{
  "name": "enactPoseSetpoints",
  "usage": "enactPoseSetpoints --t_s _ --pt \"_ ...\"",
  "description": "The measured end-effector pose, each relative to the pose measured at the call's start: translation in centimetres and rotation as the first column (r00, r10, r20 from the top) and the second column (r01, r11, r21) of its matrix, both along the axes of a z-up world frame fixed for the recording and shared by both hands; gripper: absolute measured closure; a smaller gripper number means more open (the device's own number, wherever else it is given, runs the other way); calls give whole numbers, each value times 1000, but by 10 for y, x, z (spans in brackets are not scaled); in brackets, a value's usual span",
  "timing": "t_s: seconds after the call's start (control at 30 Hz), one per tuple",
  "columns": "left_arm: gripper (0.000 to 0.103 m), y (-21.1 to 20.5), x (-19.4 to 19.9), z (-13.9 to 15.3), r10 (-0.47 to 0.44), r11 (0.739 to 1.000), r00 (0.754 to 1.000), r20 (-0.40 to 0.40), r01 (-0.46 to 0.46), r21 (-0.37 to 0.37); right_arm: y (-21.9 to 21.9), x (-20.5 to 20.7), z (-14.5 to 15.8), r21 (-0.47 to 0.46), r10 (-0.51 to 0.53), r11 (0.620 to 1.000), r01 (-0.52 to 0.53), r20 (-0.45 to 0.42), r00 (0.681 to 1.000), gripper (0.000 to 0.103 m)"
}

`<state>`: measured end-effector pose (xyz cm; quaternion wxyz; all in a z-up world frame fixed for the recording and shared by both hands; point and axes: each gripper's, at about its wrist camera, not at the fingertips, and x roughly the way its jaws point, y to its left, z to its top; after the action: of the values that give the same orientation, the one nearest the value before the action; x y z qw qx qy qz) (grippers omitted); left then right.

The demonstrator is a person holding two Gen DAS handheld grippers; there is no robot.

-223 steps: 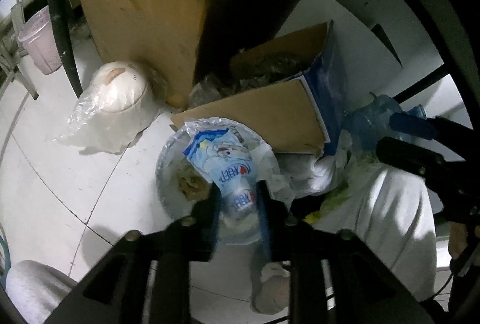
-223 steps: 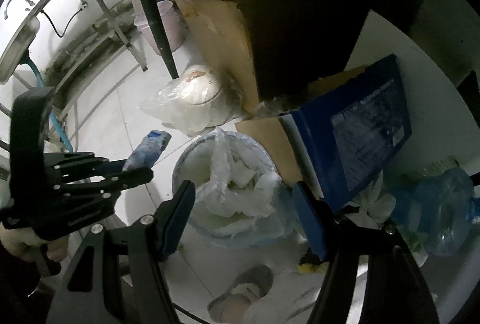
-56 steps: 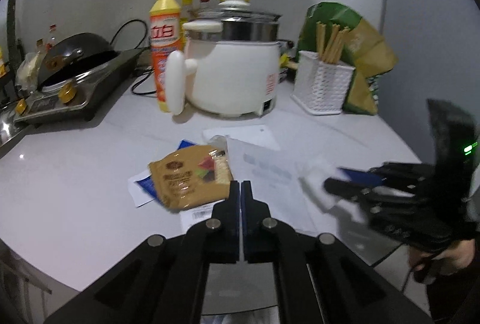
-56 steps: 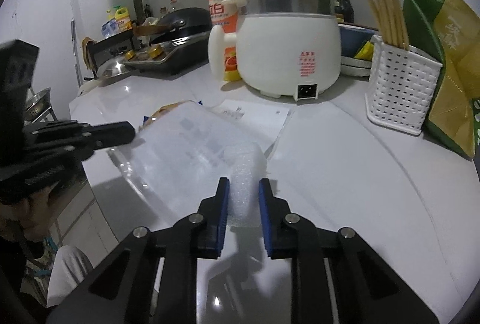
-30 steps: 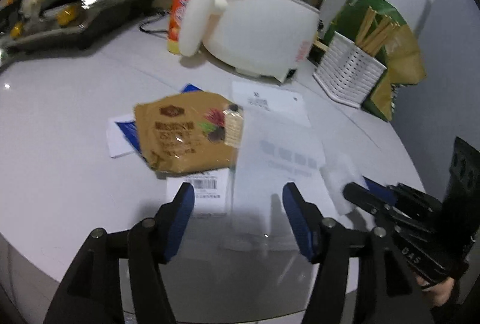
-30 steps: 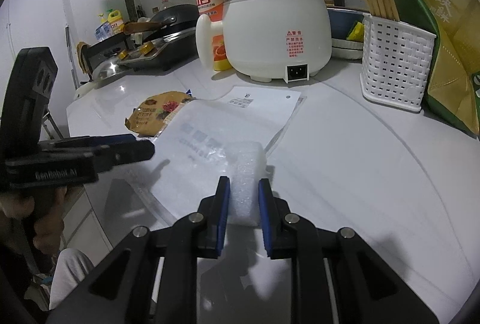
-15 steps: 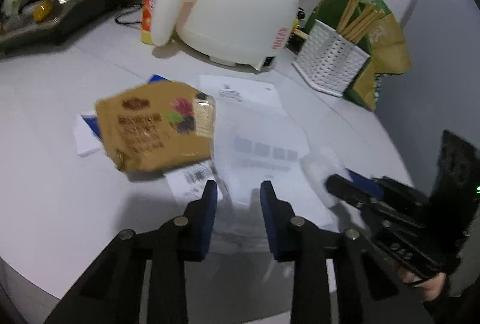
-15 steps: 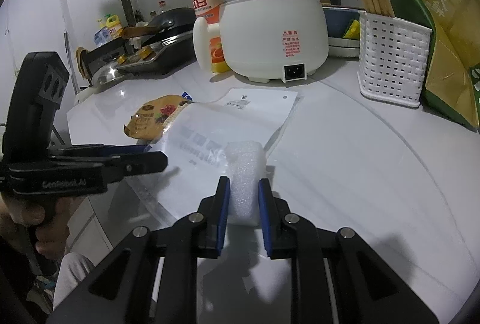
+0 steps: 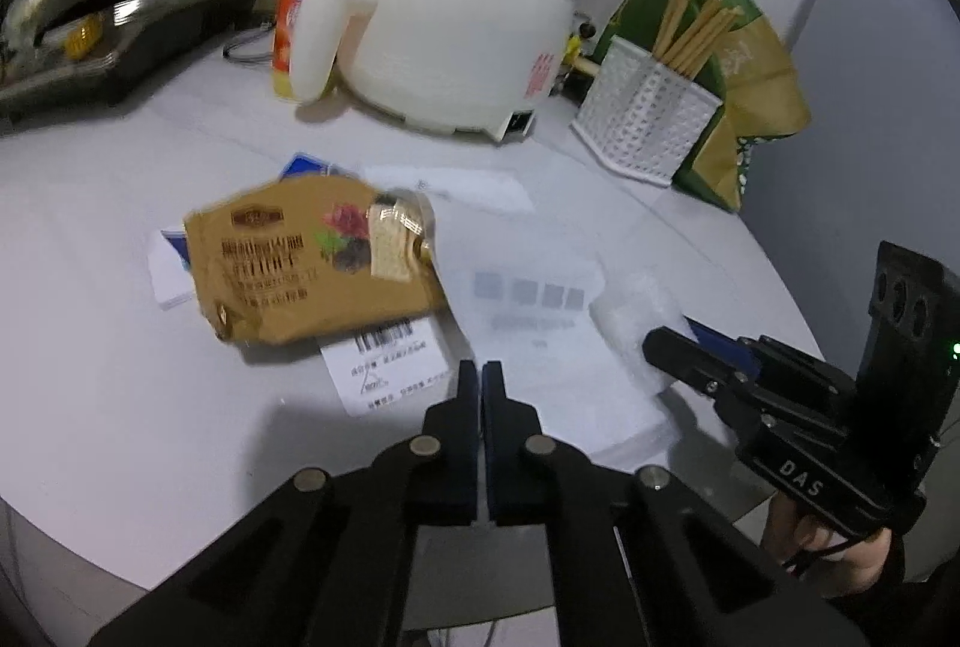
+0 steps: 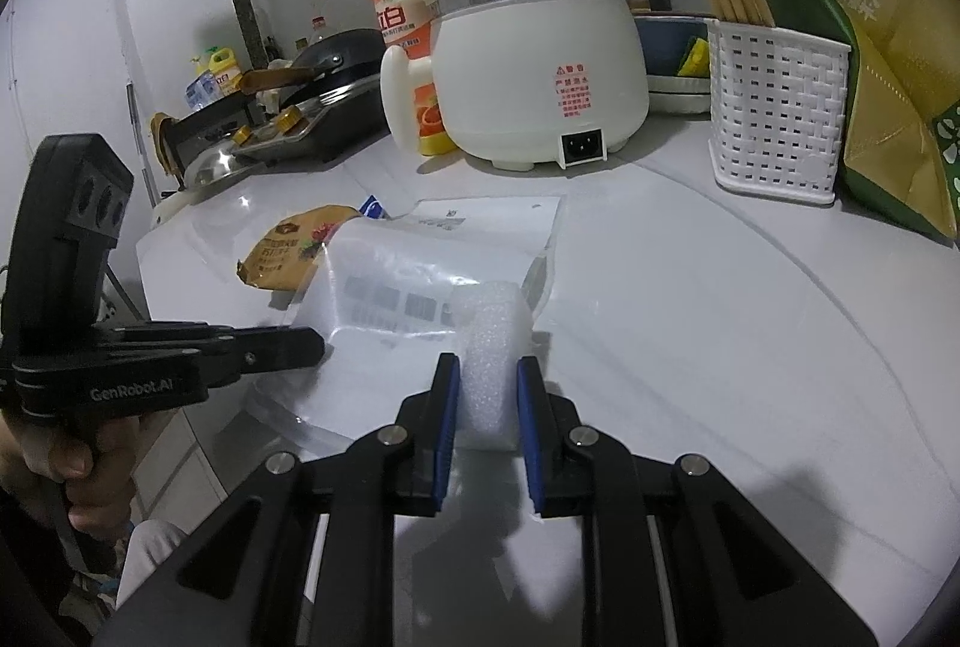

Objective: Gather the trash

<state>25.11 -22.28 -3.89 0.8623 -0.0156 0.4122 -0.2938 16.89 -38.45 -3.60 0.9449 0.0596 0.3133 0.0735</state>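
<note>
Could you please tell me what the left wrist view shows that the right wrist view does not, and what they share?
Only the left wrist view shows the barcode slip beside the shut left gripper. Only the right wrist view shows the cooker's power socket and the bowls behind it. Both show the foam block pinched in the right gripper, the brown packet, the clear bag, the white basket and the cooker.

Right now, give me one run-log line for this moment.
left gripper: shut, on plastic sleeve edge | right gripper: shut on foam block | brown snack bag: on counter
</note>
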Motion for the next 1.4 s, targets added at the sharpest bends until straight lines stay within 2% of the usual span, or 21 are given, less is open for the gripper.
enactPoseSetpoints --t_s 0.27,0.53,0.9,1.2,1.4 --pt "103 8 -27 50 7 999 984 178 -13 32 -3 -19 34 -26 -22 999 24 86 996 86" --pt "103 33 -49 98 47 994 928 371 -78 70 19 -35 71 -70 0 997 12 170 985 86" --pt "103 93 -66 130 140 983 876 462 -179 41 75 -43 90 -107 114 990 -95 195 974 86" --pt "103 160 -103 123 238 961 858 455 -277 21 133 -44 92 -138 223 970 -200 184 957 86" --pt "103 204 -132 108 298 937 842 450 -347 28 177 -47 83 -166 304 946 -278 157 940 86"
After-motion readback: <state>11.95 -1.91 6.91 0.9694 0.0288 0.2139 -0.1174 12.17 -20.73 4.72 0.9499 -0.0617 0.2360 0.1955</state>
